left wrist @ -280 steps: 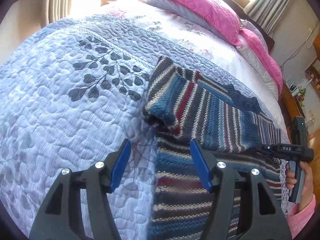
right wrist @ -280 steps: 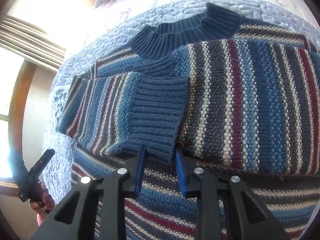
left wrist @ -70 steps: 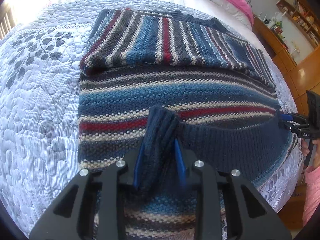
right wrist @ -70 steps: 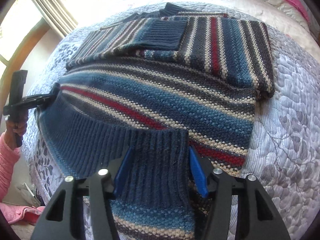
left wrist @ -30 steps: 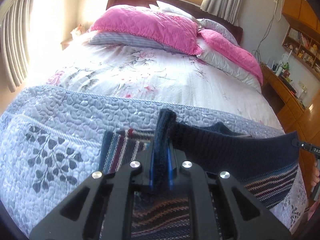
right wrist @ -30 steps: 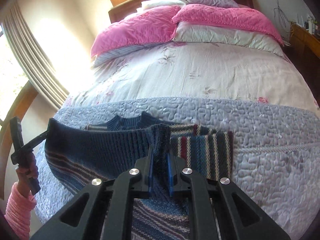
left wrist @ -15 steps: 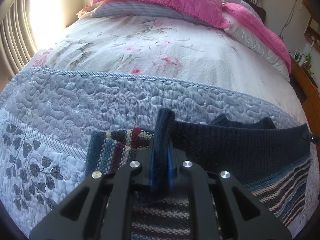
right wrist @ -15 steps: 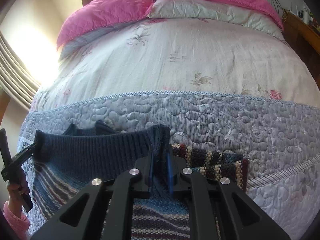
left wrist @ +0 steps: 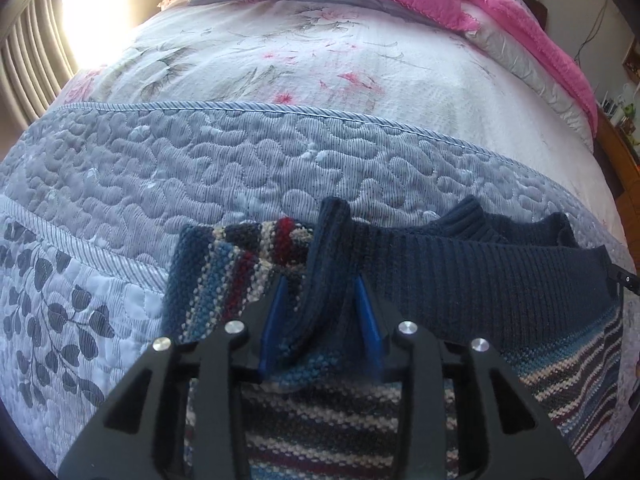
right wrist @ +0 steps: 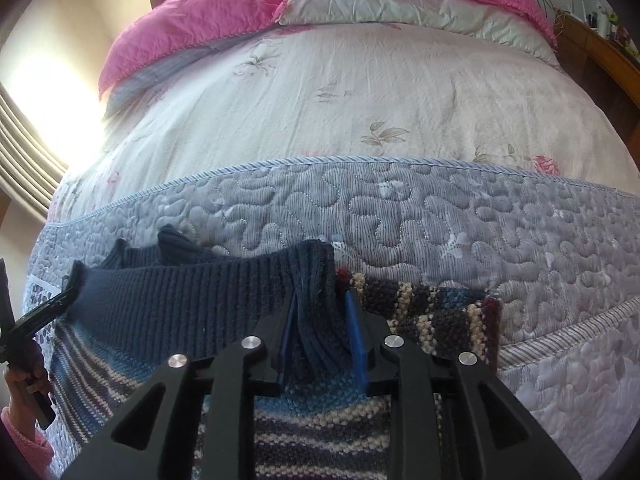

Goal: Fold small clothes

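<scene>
A striped knit sweater [left wrist: 540, 364] lies on the bed, folded over so that its navy ribbed hem [left wrist: 480, 280] rests near the collar [left wrist: 472, 220]. My left gripper [left wrist: 320, 320] is open, with the hem's left corner standing loose between its blue fingers [left wrist: 274, 320]. At the hem's right corner [right wrist: 316, 280] my right gripper [right wrist: 322, 332] is open too, the cloth slack between its fingers. Striped folded edges stick out beyond the hem at the left [left wrist: 224, 272] and at the right [right wrist: 432, 312]. A hand [right wrist: 24, 376] holds the left gripper in the right wrist view.
The sweater rests on a blue-grey quilted cover [left wrist: 200, 168], with a floral sheet [left wrist: 300, 48] beyond it. Pink pillows [right wrist: 192, 16] lie at the headboard. Wooden furniture [right wrist: 600, 60] stands to the right of the bed, and a curtain [left wrist: 24, 52] hangs to the left.
Both grippers lowered the hem onto the sweater's upper part near the collar. Both have gone from shut on the hem to open, and the cloth now lies loose between the fingers.
</scene>
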Action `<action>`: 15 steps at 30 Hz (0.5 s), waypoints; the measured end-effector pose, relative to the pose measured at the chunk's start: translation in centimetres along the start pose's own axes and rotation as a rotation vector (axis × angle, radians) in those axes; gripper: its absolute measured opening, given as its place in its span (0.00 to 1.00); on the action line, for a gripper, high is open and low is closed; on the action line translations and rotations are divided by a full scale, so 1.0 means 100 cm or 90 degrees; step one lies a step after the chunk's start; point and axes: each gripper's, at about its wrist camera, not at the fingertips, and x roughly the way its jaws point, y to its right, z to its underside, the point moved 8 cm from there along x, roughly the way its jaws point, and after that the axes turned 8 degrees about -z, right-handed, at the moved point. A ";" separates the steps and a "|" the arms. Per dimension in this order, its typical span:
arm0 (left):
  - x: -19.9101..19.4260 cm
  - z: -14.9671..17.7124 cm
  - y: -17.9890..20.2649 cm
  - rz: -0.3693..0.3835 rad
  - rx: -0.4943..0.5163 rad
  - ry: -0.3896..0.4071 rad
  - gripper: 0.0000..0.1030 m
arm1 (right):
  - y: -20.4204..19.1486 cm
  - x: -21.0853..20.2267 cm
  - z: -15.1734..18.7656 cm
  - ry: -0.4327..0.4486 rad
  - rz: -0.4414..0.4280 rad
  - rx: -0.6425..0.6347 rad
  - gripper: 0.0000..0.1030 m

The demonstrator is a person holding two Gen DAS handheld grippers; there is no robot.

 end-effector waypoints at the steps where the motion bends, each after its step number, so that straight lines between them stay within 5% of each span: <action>1: -0.009 0.001 -0.004 0.001 -0.006 0.007 0.40 | -0.001 -0.011 0.003 0.006 -0.019 0.002 0.25; 10: -0.101 0.069 0.002 0.047 0.056 0.074 0.50 | 0.013 -0.084 0.101 -0.043 -0.057 -0.018 0.35; 15: -0.107 0.119 0.023 0.077 0.102 0.043 0.51 | 0.030 -0.091 0.164 -0.081 -0.089 0.014 0.38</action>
